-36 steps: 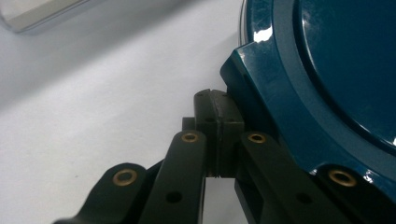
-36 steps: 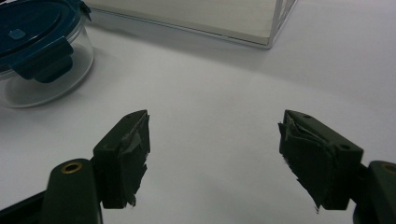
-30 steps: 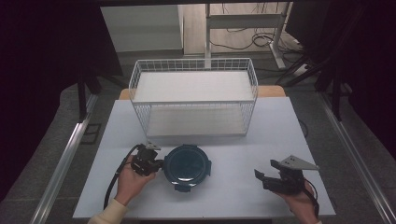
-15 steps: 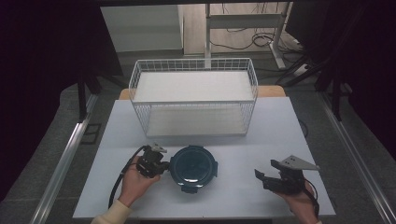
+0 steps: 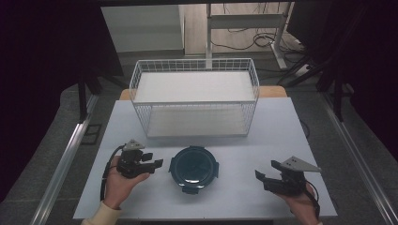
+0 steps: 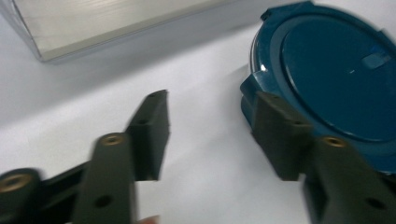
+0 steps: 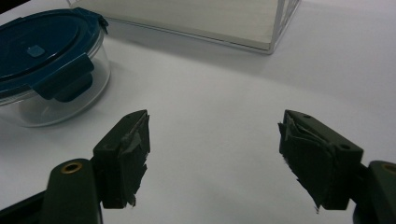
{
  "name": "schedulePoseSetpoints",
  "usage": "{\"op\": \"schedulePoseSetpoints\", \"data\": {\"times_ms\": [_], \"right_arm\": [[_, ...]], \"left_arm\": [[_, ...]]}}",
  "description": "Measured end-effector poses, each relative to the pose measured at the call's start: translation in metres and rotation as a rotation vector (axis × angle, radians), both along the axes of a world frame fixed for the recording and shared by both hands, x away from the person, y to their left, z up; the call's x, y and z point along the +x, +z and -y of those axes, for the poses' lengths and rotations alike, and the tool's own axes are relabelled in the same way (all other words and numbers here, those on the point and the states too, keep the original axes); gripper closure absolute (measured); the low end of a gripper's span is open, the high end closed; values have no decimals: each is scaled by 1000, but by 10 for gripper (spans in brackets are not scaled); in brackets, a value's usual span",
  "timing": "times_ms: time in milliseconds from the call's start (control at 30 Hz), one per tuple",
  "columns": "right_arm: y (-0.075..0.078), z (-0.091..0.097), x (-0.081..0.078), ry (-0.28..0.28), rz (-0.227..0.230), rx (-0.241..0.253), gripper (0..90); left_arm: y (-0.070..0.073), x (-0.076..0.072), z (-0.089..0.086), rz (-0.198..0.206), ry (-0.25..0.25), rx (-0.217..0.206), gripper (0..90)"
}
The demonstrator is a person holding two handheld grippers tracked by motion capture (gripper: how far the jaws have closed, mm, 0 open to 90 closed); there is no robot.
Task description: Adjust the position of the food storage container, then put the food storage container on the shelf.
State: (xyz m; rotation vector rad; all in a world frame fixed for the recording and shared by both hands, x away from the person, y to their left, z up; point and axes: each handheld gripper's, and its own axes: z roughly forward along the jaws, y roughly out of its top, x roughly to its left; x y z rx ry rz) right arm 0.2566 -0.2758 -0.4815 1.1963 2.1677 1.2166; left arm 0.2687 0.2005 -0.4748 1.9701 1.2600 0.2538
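A round clear container [image 5: 193, 169] with a dark blue clip-on lid sits on the white table [image 5: 281, 131], near the front edge and about midway between the two hands. Behind it, toward the far side of the table, stands a white wire basket [image 5: 195, 101] with a pale flat floor.

The left gripper [image 5: 149, 165] is held low over the table just to the left of the container, its black fingers [image 6: 152, 126] pointing toward it. In the left gripper view they stand wide apart with bare table between them; the right-hand one lies against or just in front of the container's side by a lid clip [image 6: 250, 93], though I cannot tell if it is touching. Nothing is held between them. The person's left hand [image 5: 123, 185] wraps the gripper's body, a black cable [image 5: 107, 176] looping beside the wrist.

The right gripper [image 5: 266, 174] rests well to the right of the container, held by the right hand [image 5: 302, 206], with its grey three-cornered plate [image 5: 296, 164] on top. Its fingers [image 7: 128, 149] are spread wide and empty, torn padding showing on their inner faces, white table between them. From there the container shows off to the left, its clear wall and blue lid clips plain.
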Motion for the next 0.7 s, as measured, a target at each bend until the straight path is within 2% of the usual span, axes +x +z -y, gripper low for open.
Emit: {"op": "schedulePoseSetpoints", "data": {"times_ms": [33,100,300,467,700], "right_arm": [[0,0,0,1,1,0,246],[0,0,0,4,2,0,244],[0,2,-1,9,5,5,241],[4,1,-1,9,-7,54,236],[9,-6,-2,32,-27,101,232]], "left_arm": [[2,-2,-3,0,10,-24,401],[3,-3,-6,0,16,-40,360],[4,-2,-7,-9,24,-45,298],[5,-2,-9,-14,30,-71,258],[11,-2,-4,-17,-3,-93,228]]}}
